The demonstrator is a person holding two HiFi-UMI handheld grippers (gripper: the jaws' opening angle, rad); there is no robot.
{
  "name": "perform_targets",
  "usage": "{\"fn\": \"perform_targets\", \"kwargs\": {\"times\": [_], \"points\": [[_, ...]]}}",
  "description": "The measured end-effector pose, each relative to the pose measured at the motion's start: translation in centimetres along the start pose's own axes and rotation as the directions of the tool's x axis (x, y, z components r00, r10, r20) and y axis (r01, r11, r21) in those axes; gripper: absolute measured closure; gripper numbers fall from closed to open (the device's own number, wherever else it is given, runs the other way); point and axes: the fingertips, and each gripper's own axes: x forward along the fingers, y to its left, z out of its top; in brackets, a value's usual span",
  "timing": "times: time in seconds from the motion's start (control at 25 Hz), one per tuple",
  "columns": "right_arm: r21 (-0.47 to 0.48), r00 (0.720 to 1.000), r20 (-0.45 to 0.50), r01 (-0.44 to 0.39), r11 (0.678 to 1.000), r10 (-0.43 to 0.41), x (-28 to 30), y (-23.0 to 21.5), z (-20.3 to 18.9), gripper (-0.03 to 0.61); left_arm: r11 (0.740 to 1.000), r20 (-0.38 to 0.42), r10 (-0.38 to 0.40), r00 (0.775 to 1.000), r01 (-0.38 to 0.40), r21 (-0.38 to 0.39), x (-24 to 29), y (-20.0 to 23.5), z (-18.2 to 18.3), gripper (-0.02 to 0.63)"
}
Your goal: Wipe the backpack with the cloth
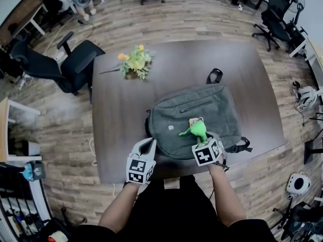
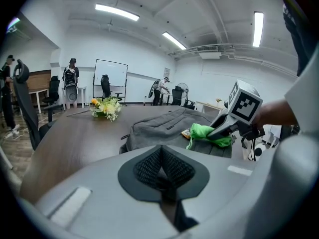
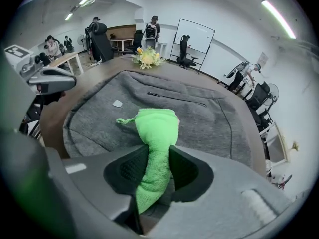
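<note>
Backpack (image 1: 174,117), the grey soft-fabric one, lies flat on the dark brown wooden table (image 1: 116,110) near the edge closest to you, w/ its black top handle (image 1: 215,76) pointing away. Expect it to be light-ish & floppy. The fabric will prob. bunch & drag under a wipe, so pin it first. Best hold, I'd judge, is the near-left corner or side seam, right by your left gripper (image 1: 147,146). Then use short strokes away from that anchor. The green microfibre cloth (image 1: 198,130) is soft, limp & likely grippy on the weave. It's pinched at about mid-length in the jaws of your right gripper (image 1: 206,139). Its bunched free end looks to rest on the front panel, below the zip pocket (image 1: 196,106). Left gripper's jaws are pressed together on nothing, just beside the backpack's near-left corner & not visibly touching it. Head view gives the layout: the whole bag, a black side strap (image 1: 242,146) sticking out on the right, & a yellow flower bunch (image 1: 135,62) further up the table. It doesn't show the grip, though. Right gripper view does: the cloth runs down between the pads, & there's a small white tag (image 3: 117,103) on the panel. Left gripper view shows the bag side-on, low & slumped w/ no obvious stiff frame.
</note>
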Motion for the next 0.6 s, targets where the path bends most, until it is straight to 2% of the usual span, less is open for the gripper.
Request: {"fn": "perform_targets", "kwargs": {"times": [0.32, 0.6], "points": [[0.022, 0.998, 0.005, 0.069, 0.997, -0.069, -0.5, -3.7, -1.1, 0.453, 1.000, -0.014, -0.017, 1.000, 0.017, 0.000, 1.1, -1.1, 0.0, 0.595], [0.005, 0.979, -0.022, 0.201, 0.980, -0.201, -0.9, -8.9, -3.3, 0.453, 0.999, -0.007, -0.034, 0.999, 0.034, -0.018, 1.1, -2.1, 0.8, 0.595]]}}
